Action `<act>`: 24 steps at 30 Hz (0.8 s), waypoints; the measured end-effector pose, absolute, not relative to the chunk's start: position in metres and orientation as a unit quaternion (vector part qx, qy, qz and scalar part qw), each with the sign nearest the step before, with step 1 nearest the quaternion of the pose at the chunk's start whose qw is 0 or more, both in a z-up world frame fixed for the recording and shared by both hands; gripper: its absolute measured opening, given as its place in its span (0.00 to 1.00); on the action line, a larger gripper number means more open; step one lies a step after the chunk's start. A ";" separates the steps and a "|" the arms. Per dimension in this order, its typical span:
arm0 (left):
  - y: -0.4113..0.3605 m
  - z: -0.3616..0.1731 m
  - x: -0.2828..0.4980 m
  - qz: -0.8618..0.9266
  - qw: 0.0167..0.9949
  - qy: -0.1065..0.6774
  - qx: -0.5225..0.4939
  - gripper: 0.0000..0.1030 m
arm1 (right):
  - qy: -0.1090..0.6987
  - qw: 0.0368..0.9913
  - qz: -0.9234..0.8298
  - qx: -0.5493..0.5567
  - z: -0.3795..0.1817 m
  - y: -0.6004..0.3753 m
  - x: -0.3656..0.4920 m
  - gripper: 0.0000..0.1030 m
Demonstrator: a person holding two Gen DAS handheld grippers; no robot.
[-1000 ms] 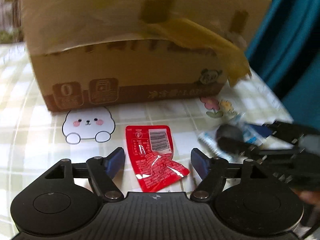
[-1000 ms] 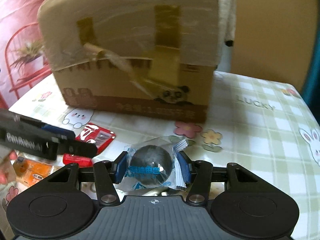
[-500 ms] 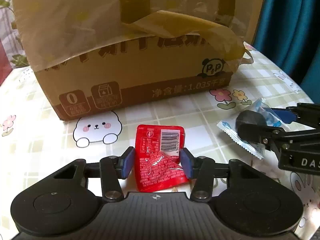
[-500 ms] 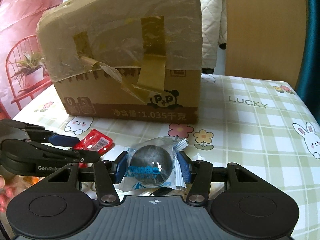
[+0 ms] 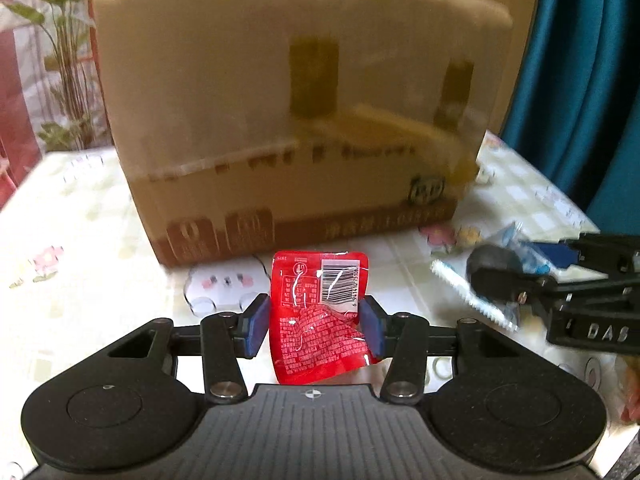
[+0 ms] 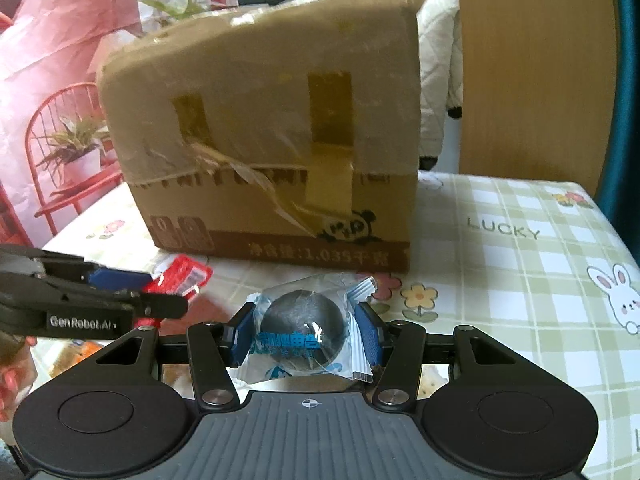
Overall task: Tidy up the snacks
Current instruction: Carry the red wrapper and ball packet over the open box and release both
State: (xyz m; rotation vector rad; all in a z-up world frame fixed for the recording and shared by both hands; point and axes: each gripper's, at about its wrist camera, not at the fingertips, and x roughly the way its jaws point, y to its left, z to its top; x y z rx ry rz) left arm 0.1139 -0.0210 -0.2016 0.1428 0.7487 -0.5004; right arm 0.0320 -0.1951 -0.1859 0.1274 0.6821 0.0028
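A red snack packet point(image 5: 320, 312) with a barcode is lifted off the table, and my left gripper point(image 5: 316, 326) is shut on it, blue pads pressing both sides. My right gripper point(image 6: 306, 338) is shut on a clear-wrapped dark round snack point(image 6: 304, 332) with blue print, also raised. Each gripper shows in the other's view: the right gripper point(image 5: 520, 280) at the right with its dark snack point(image 5: 490, 270), the left gripper point(image 6: 120, 292) at the left with the red packet point(image 6: 184, 278). A taped cardboard box point(image 5: 304, 140) stands just beyond both; its top is closed in the right wrist view point(image 6: 276, 152).
The table point(image 6: 520, 264) has a green checked cloth with bunnies, flowers and the word LUCKY. Orange and red packets point(image 6: 76, 350) lie at the lower left. A red chair point(image 6: 60, 144) with a potted plant and a wooden panel point(image 6: 532, 68) stand beyond the table.
My left gripper closed on the red packet and lifted it off the table toward the box. My right gripper rose a little with the dark snack held as before.
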 end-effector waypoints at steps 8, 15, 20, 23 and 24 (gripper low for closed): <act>-0.001 -0.157 0.094 -0.241 0.918 0.308 0.060 0.50 | 0.303 0.952 0.008 0.049 -0.154 -0.183 0.019 0.48; 0.015 -0.109 0.079 -0.241 0.939 0.239 0.054 0.50 | 0.249 0.968 0.017 0.040 -0.103 -0.181 0.011 0.48; 0.019 -0.072 0.087 -0.238 0.951 0.195 0.045 0.50 | 0.207 0.978 0.023 0.026 -0.062 -0.187 0.022 0.48; 0.016 -0.053 0.102 -0.235 0.955 0.174 0.043 0.50 | 0.185 0.982 0.026 0.018 -0.040 -0.193 0.041 0.48; 0.016 -0.048 0.108 -0.232 0.957 0.170 0.042 0.50 | 0.180 0.983 0.026 0.015 -0.035 -0.194 0.047 0.48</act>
